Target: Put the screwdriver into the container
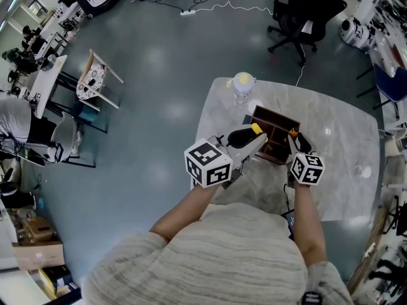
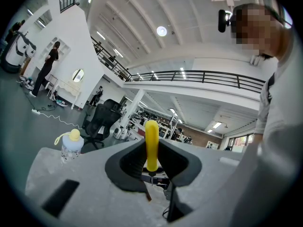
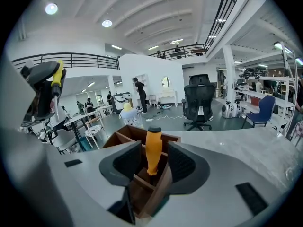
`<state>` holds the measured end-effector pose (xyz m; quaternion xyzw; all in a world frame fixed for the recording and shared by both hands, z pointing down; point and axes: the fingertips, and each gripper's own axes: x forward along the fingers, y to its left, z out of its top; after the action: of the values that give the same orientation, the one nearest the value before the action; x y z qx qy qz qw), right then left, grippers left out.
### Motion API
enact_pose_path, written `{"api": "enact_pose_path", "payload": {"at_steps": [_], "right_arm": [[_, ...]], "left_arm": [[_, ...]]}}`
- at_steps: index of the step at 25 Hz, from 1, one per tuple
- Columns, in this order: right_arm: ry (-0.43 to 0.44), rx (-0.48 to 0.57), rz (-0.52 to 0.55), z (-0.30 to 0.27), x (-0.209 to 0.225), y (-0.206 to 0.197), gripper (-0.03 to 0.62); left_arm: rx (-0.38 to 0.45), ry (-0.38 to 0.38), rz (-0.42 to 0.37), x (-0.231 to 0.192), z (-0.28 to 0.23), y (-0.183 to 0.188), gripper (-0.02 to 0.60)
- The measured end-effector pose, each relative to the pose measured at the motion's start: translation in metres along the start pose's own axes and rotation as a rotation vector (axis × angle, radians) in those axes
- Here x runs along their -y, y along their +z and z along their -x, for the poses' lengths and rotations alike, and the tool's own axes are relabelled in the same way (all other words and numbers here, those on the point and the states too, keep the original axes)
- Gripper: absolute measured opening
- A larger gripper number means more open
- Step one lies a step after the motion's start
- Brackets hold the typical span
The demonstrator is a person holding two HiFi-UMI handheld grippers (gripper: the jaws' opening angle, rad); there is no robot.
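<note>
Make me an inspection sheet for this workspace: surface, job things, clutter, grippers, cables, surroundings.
Surface: pale marble-look table.
Job's things: divided wooden container on the table; orange screwdriver stands upright in a compartment; yellow screwdriver is held beside the container.
Clutter: bottle with a yellow cap, beyond the container.
Grippers: left gripper shut on the yellow screwdriver; right gripper open, jaws either side of the orange screwdriver without pressing on it.
Cables: white cable on the floor.
Surroundings: black office chair, grey floor.
</note>
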<state>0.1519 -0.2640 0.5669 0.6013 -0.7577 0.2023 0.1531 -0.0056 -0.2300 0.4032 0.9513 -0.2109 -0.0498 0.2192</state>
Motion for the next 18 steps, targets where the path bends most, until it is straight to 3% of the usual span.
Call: {"api": "enact_pose_path", "payload": {"at_steps": [9,18], "right_arm": [[0.014,0.108,-0.065,0.03,-0.005,0.04,0.137],[0.097,0.198,-0.021,0.066,-0.034,0.09,0.137]], "left_arm": [[-0.007,-0.013,-0.003,0.0,-0.005,0.0,0.083],[-0.037,-0.022,-0.014,0.0,-0.016,-0.005,0.083]]}}
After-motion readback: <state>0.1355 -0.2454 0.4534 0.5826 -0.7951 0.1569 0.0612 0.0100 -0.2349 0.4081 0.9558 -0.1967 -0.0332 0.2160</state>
